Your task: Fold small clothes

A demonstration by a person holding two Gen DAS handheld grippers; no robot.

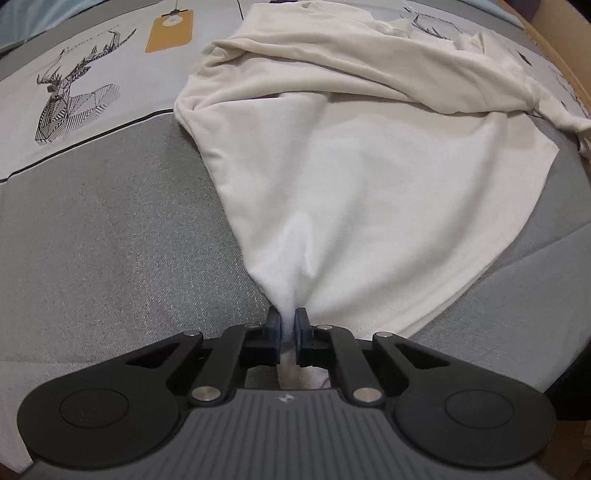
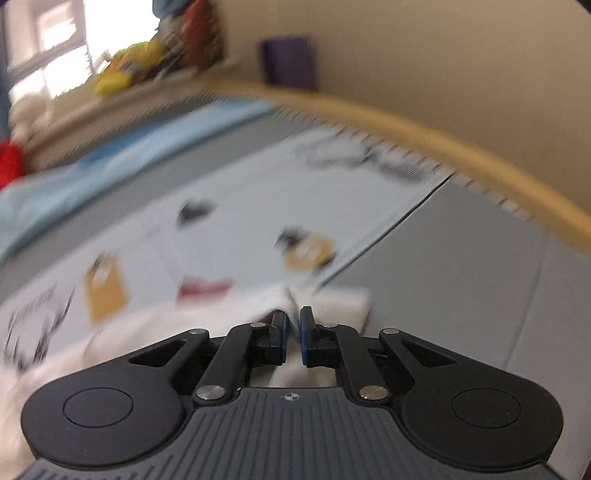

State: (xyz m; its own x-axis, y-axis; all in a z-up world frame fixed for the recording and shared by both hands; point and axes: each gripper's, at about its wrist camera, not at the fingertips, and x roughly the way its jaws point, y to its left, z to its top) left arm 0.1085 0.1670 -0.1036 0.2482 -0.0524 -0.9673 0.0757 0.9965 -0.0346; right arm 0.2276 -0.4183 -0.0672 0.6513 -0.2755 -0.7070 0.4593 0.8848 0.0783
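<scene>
A cream-white garment (image 1: pixel 351 155) lies spread on the grey bed cover (image 1: pixel 110 221), bunched and folded over at its far end. My left gripper (image 1: pixel 287 321) is shut on its near corner, and the cloth fans out taut from the jaws. In the blurred right wrist view, my right gripper (image 2: pixel 293 325) is shut on another part of the white garment (image 2: pixel 332 299), which trails off to the left below the fingers.
The bed cover has a light panel printed with a line-drawn deer (image 1: pixel 70 99) and yellow tag shapes (image 1: pixel 170 33). A wooden bed rail (image 2: pixel 443 147) curves along the right side by a beige wall. Light blue bedding (image 2: pixel 110 162) and toys lie at the far end.
</scene>
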